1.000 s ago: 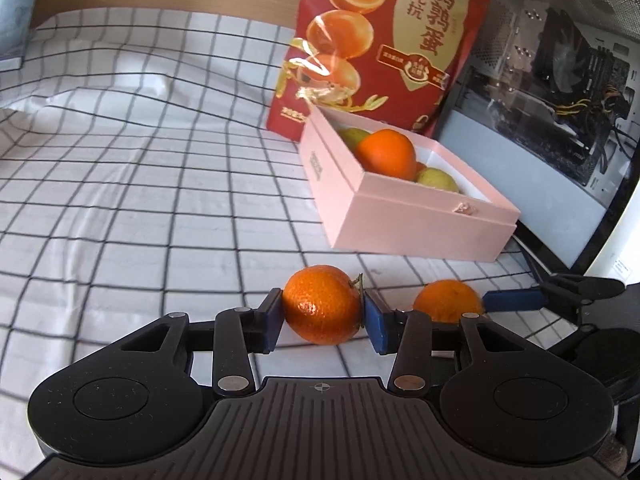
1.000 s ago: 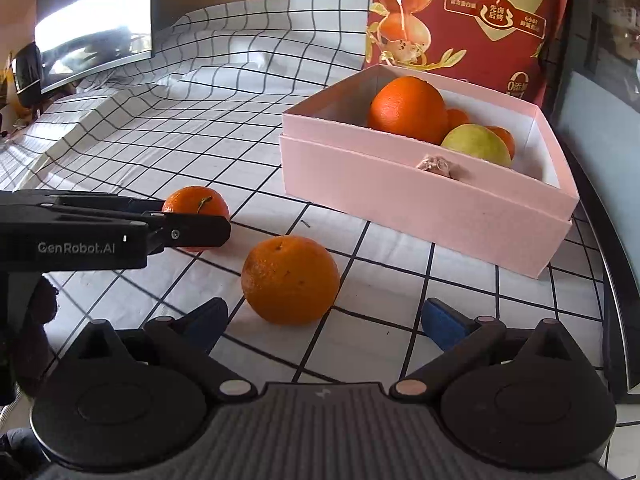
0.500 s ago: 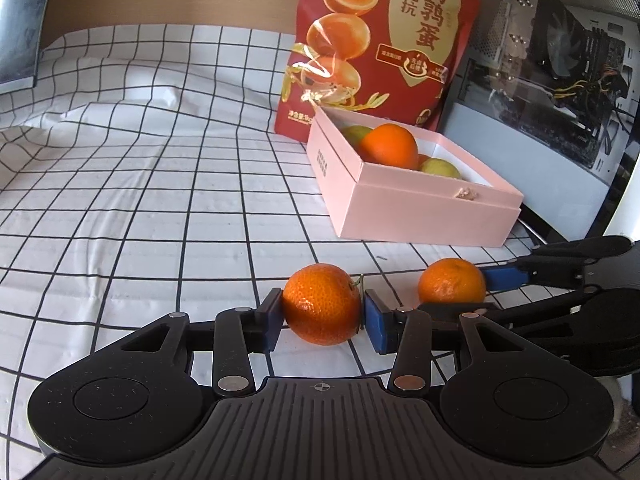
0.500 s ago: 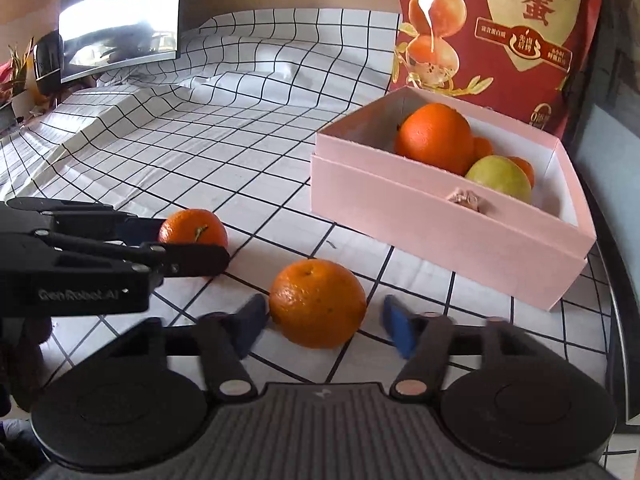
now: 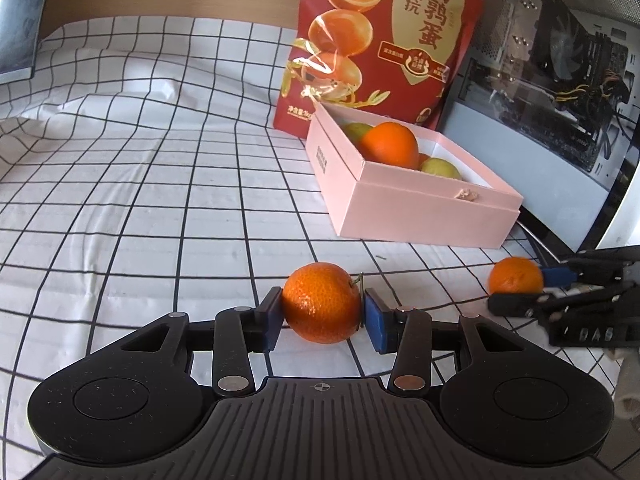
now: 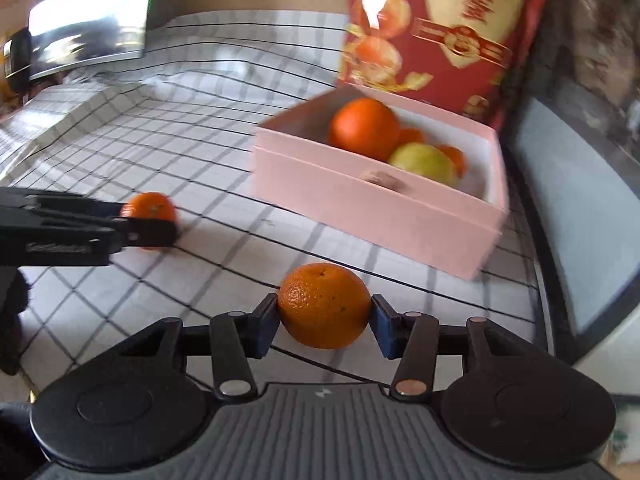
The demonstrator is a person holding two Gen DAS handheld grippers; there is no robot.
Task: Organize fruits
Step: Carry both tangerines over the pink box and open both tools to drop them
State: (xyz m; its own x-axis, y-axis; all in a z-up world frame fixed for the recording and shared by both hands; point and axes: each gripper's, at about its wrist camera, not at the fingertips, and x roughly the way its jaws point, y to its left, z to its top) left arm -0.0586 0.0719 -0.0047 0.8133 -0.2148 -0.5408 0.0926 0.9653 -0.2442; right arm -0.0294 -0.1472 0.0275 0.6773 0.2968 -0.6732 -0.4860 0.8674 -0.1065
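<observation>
My left hand-held gripper (image 5: 323,314) is clamped on a tangerine (image 5: 322,302), its blue pads pressing both sides. My right hand-held gripper (image 6: 325,318) is likewise closed on an orange (image 6: 324,305), pads tight against it. Ahead of both, on the checked surface (image 5: 160,208), sits the pink box (image 5: 400,208) holding more fruit. Behind it stands a red bag (image 5: 384,36).

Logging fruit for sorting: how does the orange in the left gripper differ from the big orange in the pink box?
The held orange is smaller, pebbly and has a stem; the boxed orange is bigger and smoother. The held one sits between the left gripper fingers; the boxed one lies among other fruit. Both are round.
</observation>
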